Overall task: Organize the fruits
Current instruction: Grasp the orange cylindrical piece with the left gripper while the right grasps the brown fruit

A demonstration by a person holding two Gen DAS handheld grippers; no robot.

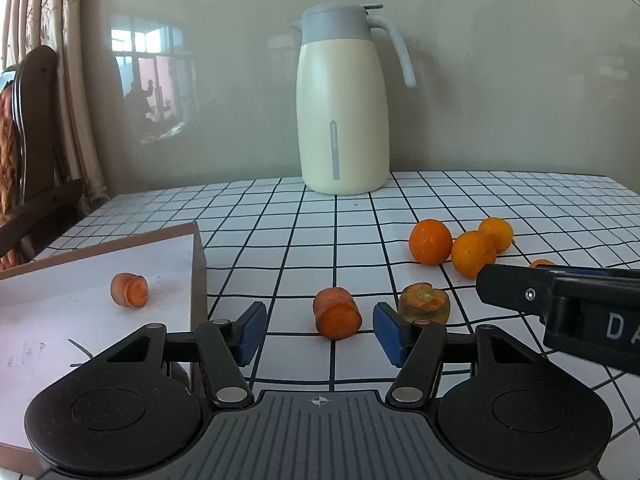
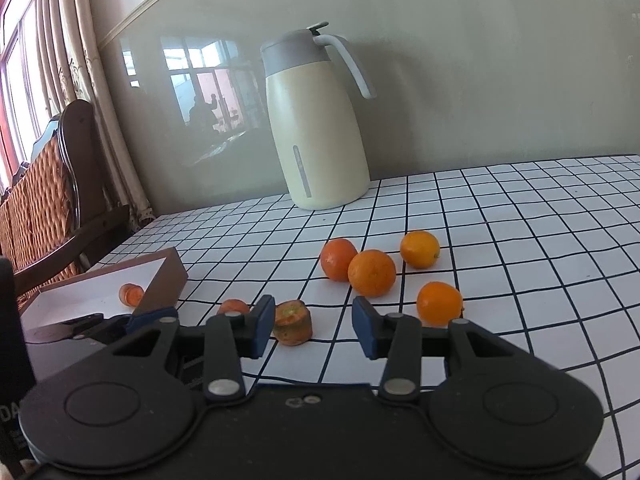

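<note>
Lining up my left gripper [image 1: 319, 333], jaws open, on the carrot chunk [image 1: 337, 313]; firm, rolls easily, so I'd pinch its curved sides

Bright daylight enters from a window at left, reflected as glare on the glossy wall [image 1: 160, 84]. The jug [image 1: 343, 100] casts a soft shadow rightward. Fisheye bends the tabletop [image 2: 520, 220] grid; corners vignette.

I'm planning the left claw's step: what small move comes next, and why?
Probably ease the left claw forward and close on the carrot chunk. Its jaws are open, empty and already line up with that chunk, while one carrot piece already sits in the box.
</note>
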